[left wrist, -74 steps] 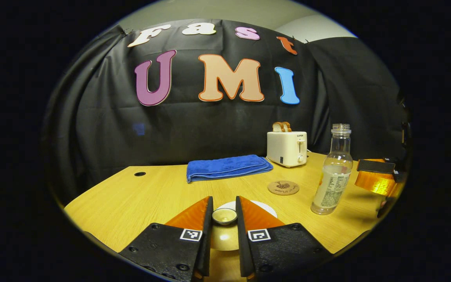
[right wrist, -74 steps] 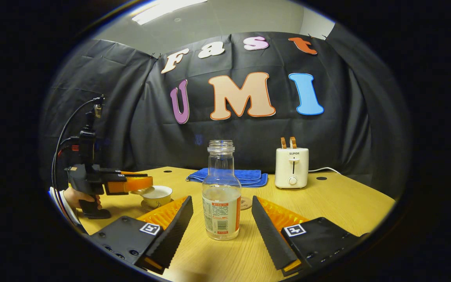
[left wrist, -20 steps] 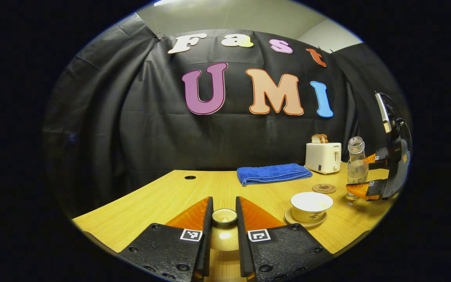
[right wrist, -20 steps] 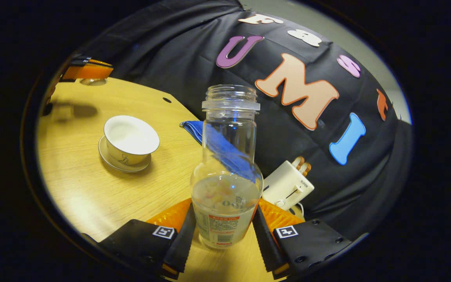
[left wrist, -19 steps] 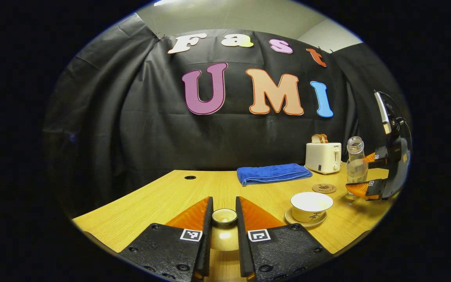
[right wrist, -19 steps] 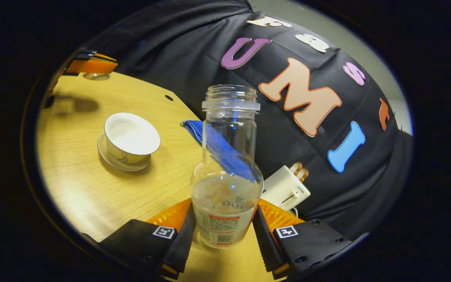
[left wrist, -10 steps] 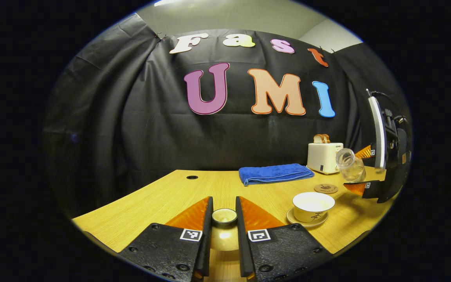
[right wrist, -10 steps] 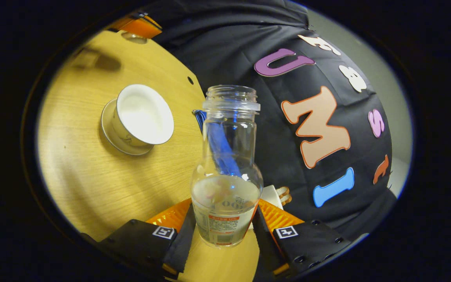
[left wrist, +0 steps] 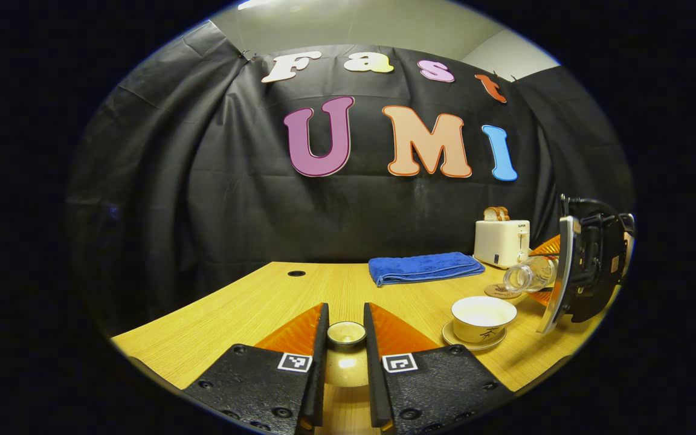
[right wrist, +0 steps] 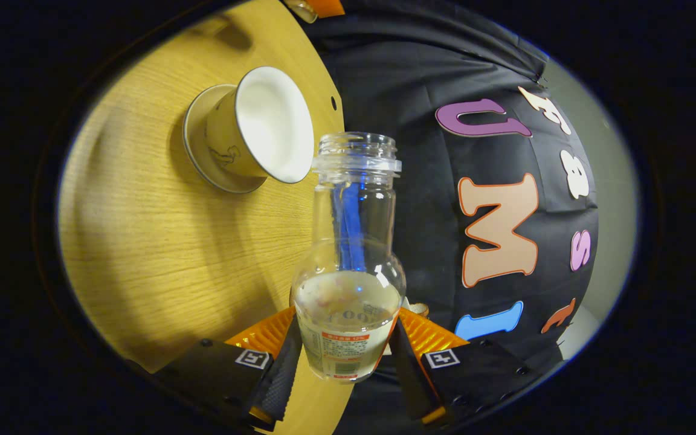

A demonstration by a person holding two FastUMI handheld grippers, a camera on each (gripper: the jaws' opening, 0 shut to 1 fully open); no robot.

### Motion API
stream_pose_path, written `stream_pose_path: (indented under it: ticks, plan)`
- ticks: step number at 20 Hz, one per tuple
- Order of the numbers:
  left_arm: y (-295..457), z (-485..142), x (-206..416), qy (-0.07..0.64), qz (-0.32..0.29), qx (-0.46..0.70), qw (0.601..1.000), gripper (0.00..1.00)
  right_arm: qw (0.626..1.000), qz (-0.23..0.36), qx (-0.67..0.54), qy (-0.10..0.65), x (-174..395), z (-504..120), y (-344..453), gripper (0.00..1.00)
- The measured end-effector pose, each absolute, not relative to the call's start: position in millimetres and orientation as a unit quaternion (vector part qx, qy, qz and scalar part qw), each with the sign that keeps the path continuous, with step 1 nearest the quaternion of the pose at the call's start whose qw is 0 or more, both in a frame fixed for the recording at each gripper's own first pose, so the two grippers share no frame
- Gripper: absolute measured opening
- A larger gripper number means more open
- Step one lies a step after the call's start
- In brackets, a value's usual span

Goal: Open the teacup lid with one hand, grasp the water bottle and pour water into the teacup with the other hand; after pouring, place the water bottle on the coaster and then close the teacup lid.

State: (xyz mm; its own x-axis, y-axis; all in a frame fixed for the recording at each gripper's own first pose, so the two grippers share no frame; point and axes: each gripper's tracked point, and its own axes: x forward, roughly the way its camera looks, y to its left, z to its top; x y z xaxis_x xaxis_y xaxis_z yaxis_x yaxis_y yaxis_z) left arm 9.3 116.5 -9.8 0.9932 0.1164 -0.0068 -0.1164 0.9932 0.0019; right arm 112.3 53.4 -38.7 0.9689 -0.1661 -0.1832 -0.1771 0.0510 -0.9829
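Observation:
My left gripper (left wrist: 346,315) is shut on the knob of the beige teacup lid (left wrist: 345,362), held low over the table. The white teacup (left wrist: 483,316) stands uncovered on its saucer (left wrist: 472,344) to the right. My right gripper (right wrist: 344,329) is shut on the clear water bottle (right wrist: 351,266), which is partly full and has no cap. In the left gripper view the bottle (left wrist: 526,277) is tipped nearly level, its mouth just above and right of the cup's rim. In the right gripper view the teacup (right wrist: 260,130) lies just left of the bottle's mouth. No water stream shows.
The round cork coaster (left wrist: 495,292) lies behind the cup, partly hidden by the bottle. A folded blue towel (left wrist: 423,267) and a white toaster (left wrist: 501,241) with bread stand at the back of the wooden table (left wrist: 251,308). Bare tabletop stretches to the left.
The right gripper has lifted the bottle and tipped it from upright to nearly level, bringing its mouth to the cup. The left gripper has held still with the lid.

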Motion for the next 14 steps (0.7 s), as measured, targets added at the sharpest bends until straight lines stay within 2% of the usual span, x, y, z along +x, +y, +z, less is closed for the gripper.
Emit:
stream_pose_path:
  ticks: [14]
  plan:
    - [117, -10, 9, 0.004, 0.059, 0.001, 0.998, 0.28, 0.625, -0.007, -0.774, 0.102, 129, -15, 51, 0.77]
